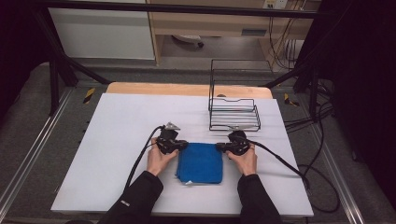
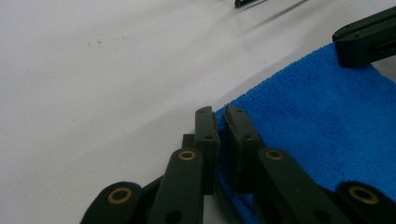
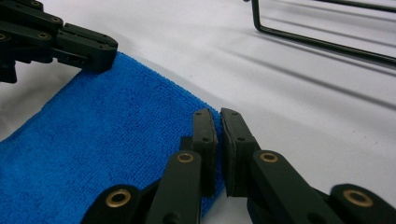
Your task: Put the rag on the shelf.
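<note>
A folded blue cloth (image 1: 201, 163) lies flat on the white table top (image 1: 121, 121), between the person's two hands. My left gripper (image 1: 184, 146) is at the cloth's far left corner. In the left gripper view its jaws (image 2: 220, 114) are shut, with the corner of the cloth (image 2: 317, 121) pinched between the pads. My right gripper (image 1: 218, 147) is at the far right corner. In the right gripper view its jaws (image 3: 218, 116) are shut on the edge of the cloth (image 3: 102, 135). Each gripper view has the other gripper at the opposite corner (image 2: 362, 44) (image 3: 100, 53).
A black wire rack (image 1: 233, 114) stands on the table just behind the right gripper, and its base wire (image 3: 322, 42) runs across the right gripper view. Black cables (image 1: 280, 161) trail from both grippers. The table's front edge is close to the cloth.
</note>
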The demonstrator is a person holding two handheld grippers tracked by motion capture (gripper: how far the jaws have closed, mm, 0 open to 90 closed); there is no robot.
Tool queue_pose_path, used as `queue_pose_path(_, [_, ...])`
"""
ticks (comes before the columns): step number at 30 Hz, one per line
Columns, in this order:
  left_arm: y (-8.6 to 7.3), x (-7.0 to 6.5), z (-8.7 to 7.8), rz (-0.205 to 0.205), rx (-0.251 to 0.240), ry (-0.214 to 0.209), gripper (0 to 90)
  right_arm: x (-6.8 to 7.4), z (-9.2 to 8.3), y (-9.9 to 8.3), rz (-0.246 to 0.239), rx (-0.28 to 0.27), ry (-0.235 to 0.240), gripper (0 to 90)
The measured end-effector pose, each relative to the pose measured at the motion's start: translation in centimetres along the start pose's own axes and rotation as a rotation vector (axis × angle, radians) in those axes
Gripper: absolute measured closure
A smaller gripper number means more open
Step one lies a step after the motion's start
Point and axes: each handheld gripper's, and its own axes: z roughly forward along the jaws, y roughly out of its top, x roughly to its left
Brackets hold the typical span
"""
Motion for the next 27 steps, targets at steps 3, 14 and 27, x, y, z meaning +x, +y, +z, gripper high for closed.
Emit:
queue_pose_path(3, [0.0,0.0,-0.4,-0.003,-0.004,-0.008,84.5,0.1,-0.3,0.0,-0.001,-0.017,0.007,85.8])
queue_pose_path(14, [0.1,-0.5,-2.3,0.022,-0.076,-0.016,84.7,0.8,-1.6,0.1,-0.023,-0.094,0.017,85.8])
queue_pose_path(27, [0.0,-1.1,-3.8,0.039,-0.139,-0.025,84.8,1.6,-3.0,0.1,-0.051,-0.154,0.037,85.8])
